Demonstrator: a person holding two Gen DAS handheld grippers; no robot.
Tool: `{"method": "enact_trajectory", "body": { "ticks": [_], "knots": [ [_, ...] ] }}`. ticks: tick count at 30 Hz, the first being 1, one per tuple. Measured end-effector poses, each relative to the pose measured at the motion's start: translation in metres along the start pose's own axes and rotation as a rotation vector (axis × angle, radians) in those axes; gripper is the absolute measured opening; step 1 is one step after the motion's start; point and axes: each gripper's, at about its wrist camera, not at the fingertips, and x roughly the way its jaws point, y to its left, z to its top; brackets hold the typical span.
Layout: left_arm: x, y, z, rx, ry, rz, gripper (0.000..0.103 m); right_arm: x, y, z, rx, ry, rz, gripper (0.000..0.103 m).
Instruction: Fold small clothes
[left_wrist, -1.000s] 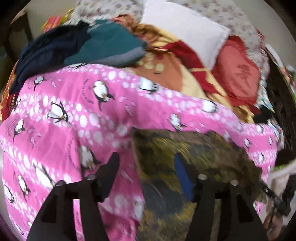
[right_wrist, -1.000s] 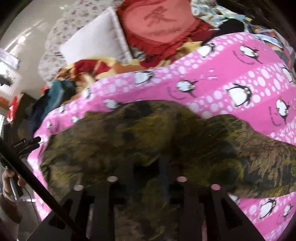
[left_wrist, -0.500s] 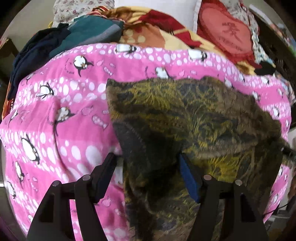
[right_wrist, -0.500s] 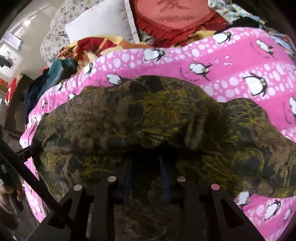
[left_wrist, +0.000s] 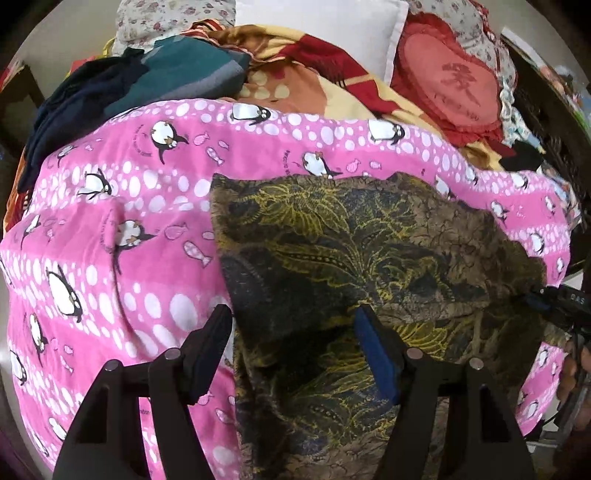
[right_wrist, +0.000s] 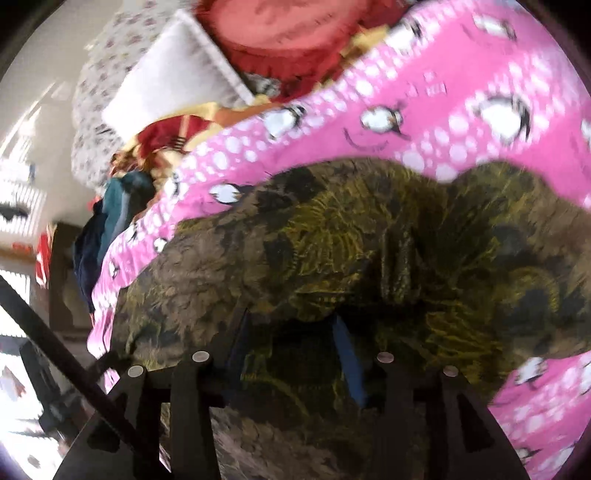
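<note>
A dark olive garment with a yellow leaf print (left_wrist: 351, 240) lies spread on a pink penguin blanket (left_wrist: 129, 221). My left gripper (left_wrist: 291, 332) points steeply down over its near left corner. It is open wide, one finger on the pink blanket, the blue-padded one on the fabric. In the right wrist view, which is blurred, the garment (right_wrist: 332, 240) bunches over my right gripper (right_wrist: 291, 339). Its jaws are closing with a fold of fabric between them. The left wrist view shows the right gripper (left_wrist: 554, 299) with the garment's right corner drawn into it.
Behind the blanket lie a teal and navy clothes pile (left_wrist: 166, 74), an orange-red patterned cloth (left_wrist: 295, 74), a white pillow (left_wrist: 332, 22) and a red heart cushion (left_wrist: 454, 85). A hand (left_wrist: 576, 369) shows at the far right. The blanket (right_wrist: 461, 122) drops off at the near edge.
The left gripper has slid right from the pink blanket onto the garment's left corner, jaws unchanged. The right wrist view has rolled and sunk closer to the fabric, now blurred.
</note>
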Motion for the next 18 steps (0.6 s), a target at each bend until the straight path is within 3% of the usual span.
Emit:
{"method": "enact_trajectory", "body": {
  "ticks": [1,4,7,8,11,13,18],
  "knots": [
    [0.002,-0.001,0.000,-0.002,0.009,0.001,0.068,-0.003,0.001,-0.002,-0.013,-0.012,-0.001,0.005],
    [0.003,0.000,-0.005,0.003,0.018,-0.007,0.068,-0.021,0.012,-0.014,-0.102,-0.058,-0.037,0.004],
    [0.008,0.000,-0.008,0.011,0.038,0.020,0.068,-0.007,0.003,-0.018,-0.080,0.006,-0.059,0.005],
    [0.007,0.000,-0.009,0.004,0.040,0.020,0.068,-0.009,-0.002,-0.018,-0.048,-0.018,-0.034,0.005],
    [-0.008,-0.004,-0.008,-0.010,0.010,-0.001,0.068,-0.031,-0.018,-0.015,0.042,-0.065,0.030,0.015],
    [-0.020,-0.013,-0.007,0.003,-0.015,-0.012,0.068,-0.048,-0.026,-0.015,0.057,-0.122,0.008,0.029],
    [-0.026,-0.050,-0.003,0.055,-0.033,-0.052,0.068,-0.054,-0.040,0.004,0.081,-0.130,0.013,0.029]
  ]
}}
